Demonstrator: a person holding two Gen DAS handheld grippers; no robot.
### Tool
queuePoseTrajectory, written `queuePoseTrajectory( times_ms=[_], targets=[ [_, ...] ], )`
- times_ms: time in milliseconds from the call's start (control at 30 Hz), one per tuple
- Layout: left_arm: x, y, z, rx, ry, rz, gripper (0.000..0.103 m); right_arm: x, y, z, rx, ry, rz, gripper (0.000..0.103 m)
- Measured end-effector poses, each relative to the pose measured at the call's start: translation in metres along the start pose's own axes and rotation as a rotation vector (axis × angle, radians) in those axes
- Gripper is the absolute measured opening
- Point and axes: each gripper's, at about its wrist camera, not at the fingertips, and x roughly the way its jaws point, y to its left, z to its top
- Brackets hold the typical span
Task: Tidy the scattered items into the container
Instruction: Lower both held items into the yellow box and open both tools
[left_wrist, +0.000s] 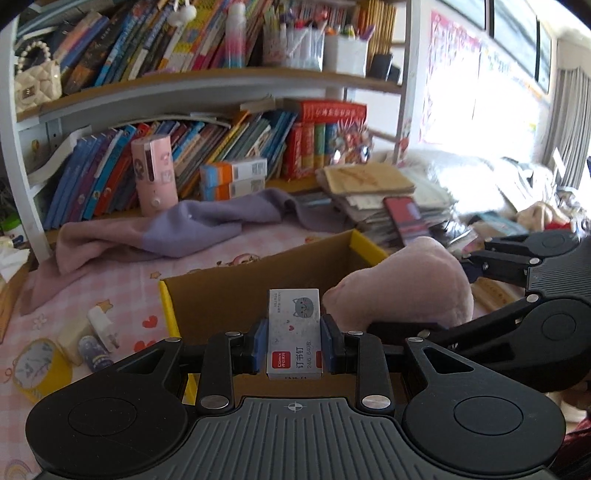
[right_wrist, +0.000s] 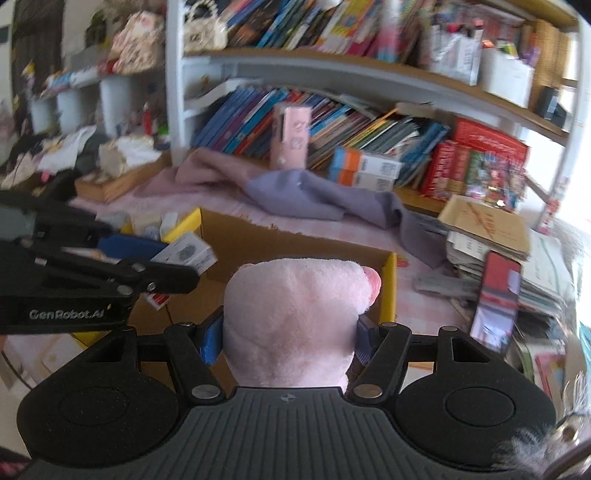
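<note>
Nearest, the left gripper clamps a small staple box, long axis pointing forward over the cardboard box. Beside it, the right gripper squeezes a pink plush toy, upright, above the same opening. Farther left lie a tape roll and other scattered bits.

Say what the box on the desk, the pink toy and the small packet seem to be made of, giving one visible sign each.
Box: looks like corrugated cardboard, matt brown inside, its edges yellow.
Pink toy: plush fabric, probably stuffed; fuzzy nap, rounded shape.
Small packet: seems to be thin printed card, smooth white, with sharp folded corners.
</note>
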Motion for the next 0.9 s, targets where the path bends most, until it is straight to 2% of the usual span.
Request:
queuePoseTrajectory(
  times_ms=[300,467,900],
  targets=[
    [0.061,0.017,0.009,0.049,0.171,0.027,0.028,0.066,-0.008,0.014,-0.249,0.12,0.101,0.064],
    [0.084,0.018,0.012,0.089,0.232,0.045,0.028,0.094,-0.011,0.019,-0.361,0.175,0.143,0.065],
    [0.104,0.017,0.011,0.079,0.315,0.081,0.029,0.121,-0.013,0.009,-0.44,0.263,0.218,0.066]
  ],
)
